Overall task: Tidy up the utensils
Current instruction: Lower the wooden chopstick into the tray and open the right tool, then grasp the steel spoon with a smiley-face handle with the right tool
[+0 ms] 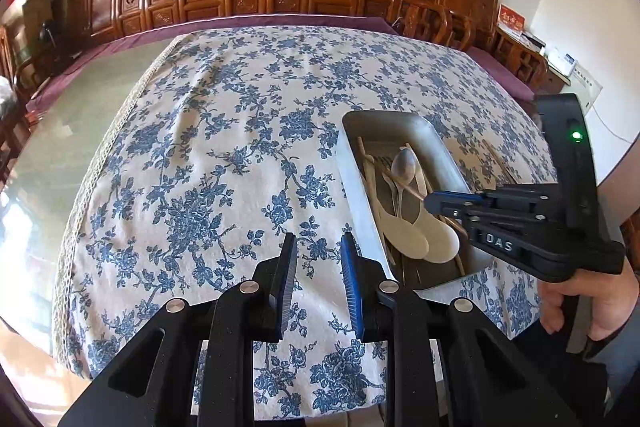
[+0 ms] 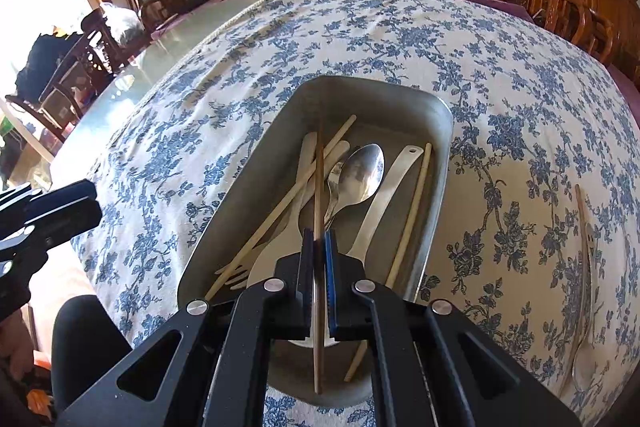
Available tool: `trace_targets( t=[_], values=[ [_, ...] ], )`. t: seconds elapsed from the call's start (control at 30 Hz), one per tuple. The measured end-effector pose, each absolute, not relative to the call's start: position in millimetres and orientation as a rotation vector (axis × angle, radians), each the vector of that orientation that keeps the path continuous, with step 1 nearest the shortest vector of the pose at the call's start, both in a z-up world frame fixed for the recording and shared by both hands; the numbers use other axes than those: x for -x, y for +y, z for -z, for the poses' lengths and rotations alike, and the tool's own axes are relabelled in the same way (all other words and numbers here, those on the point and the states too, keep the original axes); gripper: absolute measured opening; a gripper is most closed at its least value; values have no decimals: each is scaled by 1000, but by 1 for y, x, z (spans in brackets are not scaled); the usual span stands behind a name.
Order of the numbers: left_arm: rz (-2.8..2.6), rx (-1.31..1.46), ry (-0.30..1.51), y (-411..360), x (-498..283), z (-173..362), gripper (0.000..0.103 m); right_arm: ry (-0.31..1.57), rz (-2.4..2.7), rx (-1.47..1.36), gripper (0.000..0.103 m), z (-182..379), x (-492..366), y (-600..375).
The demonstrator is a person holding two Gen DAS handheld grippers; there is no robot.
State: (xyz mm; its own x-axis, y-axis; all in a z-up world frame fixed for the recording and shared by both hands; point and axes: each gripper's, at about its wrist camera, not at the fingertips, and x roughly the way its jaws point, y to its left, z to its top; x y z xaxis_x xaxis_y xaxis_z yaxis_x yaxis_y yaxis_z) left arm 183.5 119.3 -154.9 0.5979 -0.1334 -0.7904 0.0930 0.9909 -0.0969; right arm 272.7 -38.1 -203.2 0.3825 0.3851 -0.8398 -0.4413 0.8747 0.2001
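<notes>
Utensils are mostly in the metal tray already: a shiny spoon, a white spoon, light chopsticks and a fork lie in a heap inside it. I think the job is nearly done. Two things are left out on the flowery cloth over the counter (a wooden stick and something like a spoon, well off to the right of the tray). The right gripper has its fingers squeezed tight on a dark chopstick, which pokes forward over the tray and also runs back between the fingers. The left gripper has its fingers spread apart with nothing in them, just beside the tray's left wall
</notes>
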Motion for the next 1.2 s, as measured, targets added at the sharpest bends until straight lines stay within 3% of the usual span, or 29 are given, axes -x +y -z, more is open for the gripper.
trace_targets(
  t=[0.5,0.6,0.9,1.03,1.2],
  values=[
    [136,36,919,114,-182,155,21,1014,-576,41,10,196,-265,-49],
    [140,35,912,110,-181,153,21,974,-584,42,16,187,-257,-67],
    [155,45,931,81,-187,157,26,895,-475,99,16,174,-246,-167],
    [167,31,921,60,-189,153,36,902,-389,90,16,182,-255,-219],
    [188,25,902,33,-192,149,62,920,-314,76,16,194,-260,-267]
  ],
)
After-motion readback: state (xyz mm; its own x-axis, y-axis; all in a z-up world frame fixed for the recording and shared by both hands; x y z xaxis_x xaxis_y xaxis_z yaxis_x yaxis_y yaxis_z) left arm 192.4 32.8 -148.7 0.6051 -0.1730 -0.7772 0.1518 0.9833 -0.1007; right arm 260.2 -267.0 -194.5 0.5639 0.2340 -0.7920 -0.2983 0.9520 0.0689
